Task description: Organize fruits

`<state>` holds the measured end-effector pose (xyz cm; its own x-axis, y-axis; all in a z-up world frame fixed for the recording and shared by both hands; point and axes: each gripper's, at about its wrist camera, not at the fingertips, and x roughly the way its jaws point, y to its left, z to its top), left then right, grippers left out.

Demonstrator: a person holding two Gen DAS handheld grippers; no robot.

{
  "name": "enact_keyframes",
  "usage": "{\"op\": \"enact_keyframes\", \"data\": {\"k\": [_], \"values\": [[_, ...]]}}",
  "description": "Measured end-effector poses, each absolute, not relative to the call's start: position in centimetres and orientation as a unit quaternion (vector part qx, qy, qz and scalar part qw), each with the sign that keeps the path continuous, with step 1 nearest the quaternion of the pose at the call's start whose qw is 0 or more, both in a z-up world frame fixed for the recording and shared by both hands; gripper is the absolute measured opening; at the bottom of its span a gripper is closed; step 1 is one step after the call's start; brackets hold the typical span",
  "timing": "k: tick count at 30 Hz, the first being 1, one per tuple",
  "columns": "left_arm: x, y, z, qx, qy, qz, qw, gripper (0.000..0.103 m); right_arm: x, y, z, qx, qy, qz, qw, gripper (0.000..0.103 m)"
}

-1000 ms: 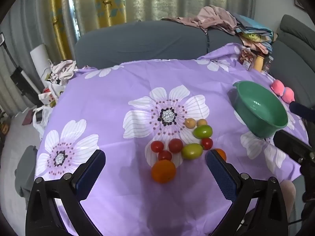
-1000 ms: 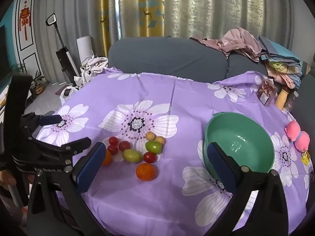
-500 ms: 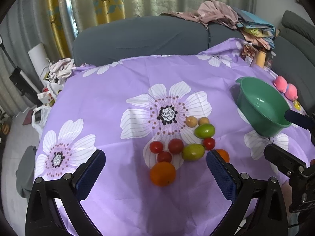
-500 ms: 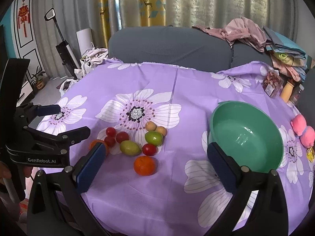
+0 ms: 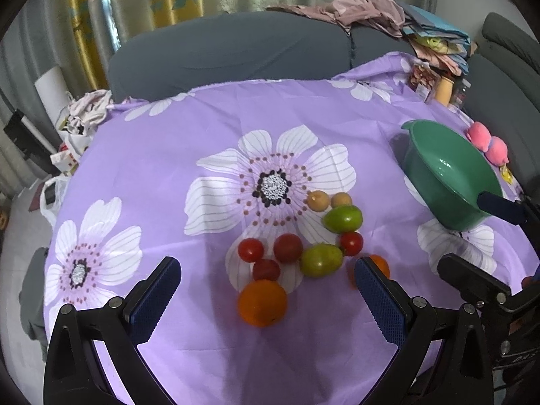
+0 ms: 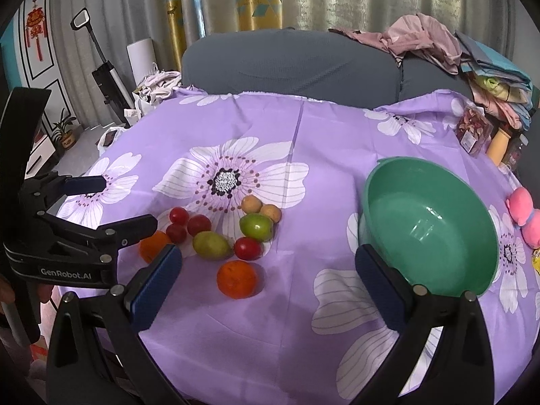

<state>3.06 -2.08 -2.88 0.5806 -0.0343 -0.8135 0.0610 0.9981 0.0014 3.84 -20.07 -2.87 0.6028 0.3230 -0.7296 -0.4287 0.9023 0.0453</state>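
Fruits clustered mid-tabletop on purple floral cloth (image 5: 303, 108): two oranges (image 6: 236, 279), green fruits (image 6: 255, 226), tomatoes (image 6: 248, 248), two small tan fruits (image 6: 251, 204). Green bowl (image 6: 388, 182) to their right, empty. Nothing sorted yet. Left gripper (image 5: 266, 298) and right gripper (image 6: 268, 288): jaws spread wide, holding nothing.

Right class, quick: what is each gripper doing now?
Left gripper: open, holding nothing.
Right gripper: open, holding nothing.
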Motion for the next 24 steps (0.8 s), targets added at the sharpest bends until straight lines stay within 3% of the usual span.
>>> {"op": "enact_keyframes", "data": {"k": [24], "values": [[4.5, -2.5, -3.8, 0.026, 0.473, -0.024, 0.88, 0.102, 5.1, -20.2, -4.5, -0.062, 0.413, 0.219, 0.882, 0.103]]}}
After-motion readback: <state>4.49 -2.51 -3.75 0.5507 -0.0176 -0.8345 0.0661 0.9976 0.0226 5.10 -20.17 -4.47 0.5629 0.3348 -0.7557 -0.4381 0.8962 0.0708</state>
